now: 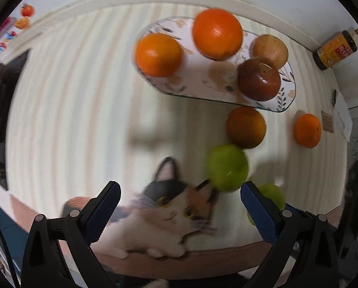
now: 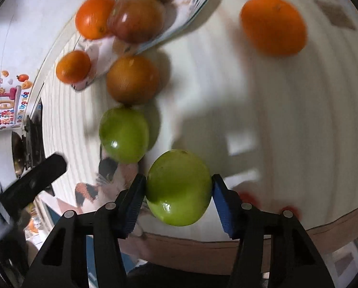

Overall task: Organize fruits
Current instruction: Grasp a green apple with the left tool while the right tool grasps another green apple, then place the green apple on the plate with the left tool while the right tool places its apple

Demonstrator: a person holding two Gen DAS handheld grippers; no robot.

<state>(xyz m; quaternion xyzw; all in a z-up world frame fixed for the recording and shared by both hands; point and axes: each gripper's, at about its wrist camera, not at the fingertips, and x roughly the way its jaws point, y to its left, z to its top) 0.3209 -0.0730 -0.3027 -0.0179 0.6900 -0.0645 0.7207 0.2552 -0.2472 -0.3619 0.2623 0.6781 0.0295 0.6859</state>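
A floral tray (image 1: pixel 198 88) holds two oranges (image 1: pixel 158 54), a red apple (image 1: pixel 259 79) and a pale apple (image 1: pixel 270 49). On the mat beside it lie a dark orange (image 1: pixel 246 127), a green apple (image 1: pixel 228 171) and a lone orange (image 1: pixel 308 130). My left gripper (image 1: pixel 180 206) is open and empty above the mat's cat picture. My right gripper (image 2: pixel 179 193) is shut on a second green apple (image 2: pixel 179 187). The right wrist view also shows the tray (image 2: pixel 195 0), the other green apple (image 2: pixel 124 134), the dark orange (image 2: pixel 132 79) and the lone orange (image 2: pixel 273 25).
A brown sauce bottle (image 1: pixel 338 48) lies at the far right past the mat. A striped mat with a cat picture (image 1: pixel 176 208) covers the table. A colourful box (image 2: pixel 6 100) stands at the left. The left gripper's finger (image 2: pixel 35 182) shows at the left.
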